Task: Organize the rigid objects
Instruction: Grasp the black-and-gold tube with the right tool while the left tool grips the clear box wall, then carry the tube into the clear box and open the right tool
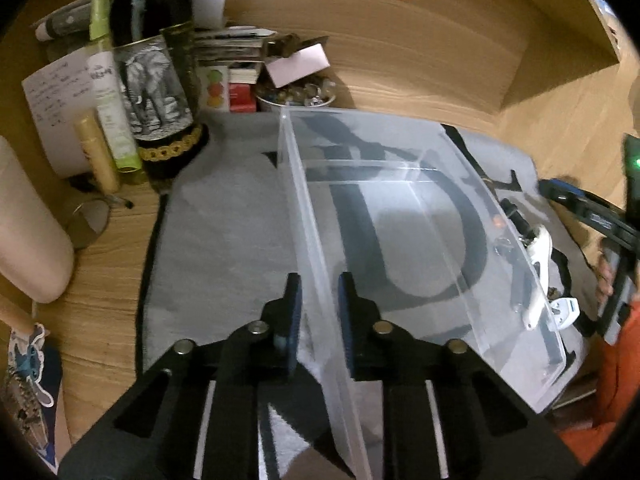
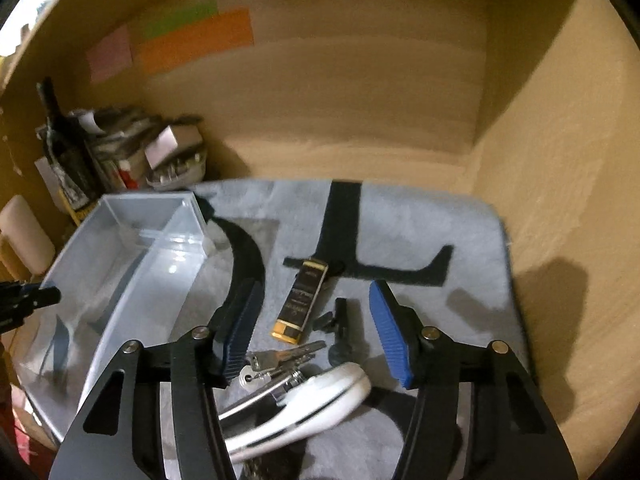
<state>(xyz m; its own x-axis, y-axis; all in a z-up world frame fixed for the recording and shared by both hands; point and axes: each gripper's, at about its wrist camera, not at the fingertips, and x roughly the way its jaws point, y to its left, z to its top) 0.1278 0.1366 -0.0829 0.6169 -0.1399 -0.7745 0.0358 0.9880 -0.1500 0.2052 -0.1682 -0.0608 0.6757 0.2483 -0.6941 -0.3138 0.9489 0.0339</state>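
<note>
A clear plastic bin (image 1: 400, 216) stands empty on a grey mat (image 1: 224, 240). My left gripper (image 1: 318, 316) straddles the bin's near wall with a narrow gap; the pads look close to the wall but contact is unclear. The bin also shows in the right wrist view (image 2: 132, 264). My right gripper (image 2: 316, 328) is open above a black and gold box (image 2: 302, 300), keys (image 2: 280, 360), a black clip-like part (image 2: 340, 328) and a white-handled tool (image 2: 312, 404) on the mat (image 2: 420, 232). The left gripper's tip (image 2: 36, 298) shows at the bin's left edge.
A dark bottle with an elephant label (image 1: 154, 76), tubes (image 1: 108, 92), papers and a bowl of small items (image 1: 296, 94) crowd the back left. A pale cylinder (image 1: 24, 224) stands at far left. Wooden walls (image 2: 540, 160) enclose the desk at back and right.
</note>
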